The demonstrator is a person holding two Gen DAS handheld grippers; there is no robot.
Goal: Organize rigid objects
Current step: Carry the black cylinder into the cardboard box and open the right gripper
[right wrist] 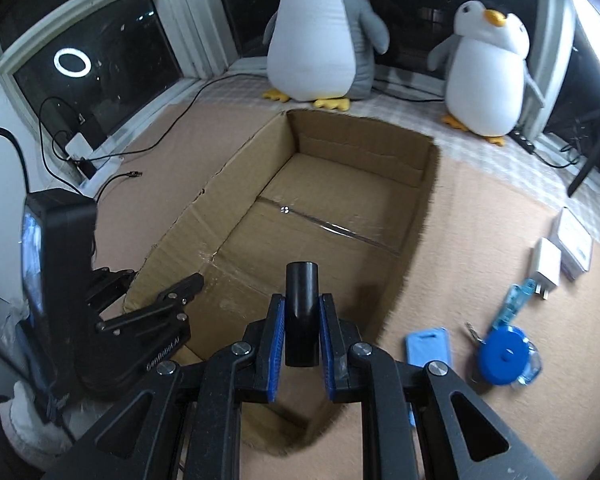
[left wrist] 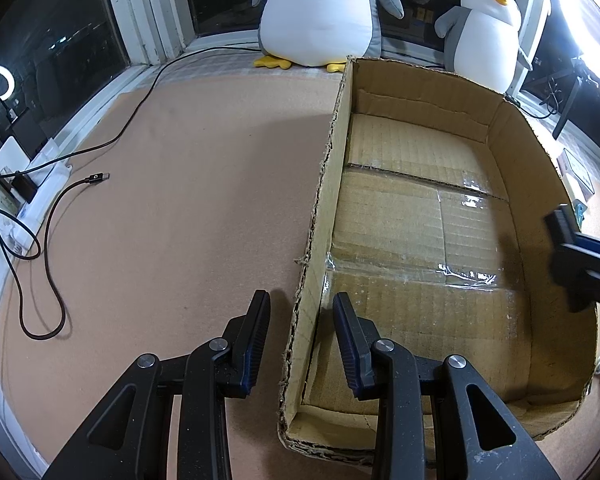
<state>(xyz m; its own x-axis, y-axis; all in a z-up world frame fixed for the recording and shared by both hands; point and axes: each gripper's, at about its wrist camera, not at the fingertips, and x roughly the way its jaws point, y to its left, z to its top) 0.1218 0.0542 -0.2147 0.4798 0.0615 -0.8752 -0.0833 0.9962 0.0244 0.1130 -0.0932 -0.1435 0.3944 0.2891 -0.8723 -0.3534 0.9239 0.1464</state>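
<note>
two claws. right claw (right wrist: 302,334) clamped on one black cylinder (right wrist: 302,312), frame centre, over one cardboard box (right wrist: 340,148). left claw (left wrist: 302,340) apart, straddling box wall. two plush penguins (right wrist: 320,32) top. one blue disc (right wrist: 504,356) lower right.

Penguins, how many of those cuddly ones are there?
2. The big penguin sits by the window behind the cardboard box. The small penguin sits to its right, also by the window. Others could be out of view.
</note>
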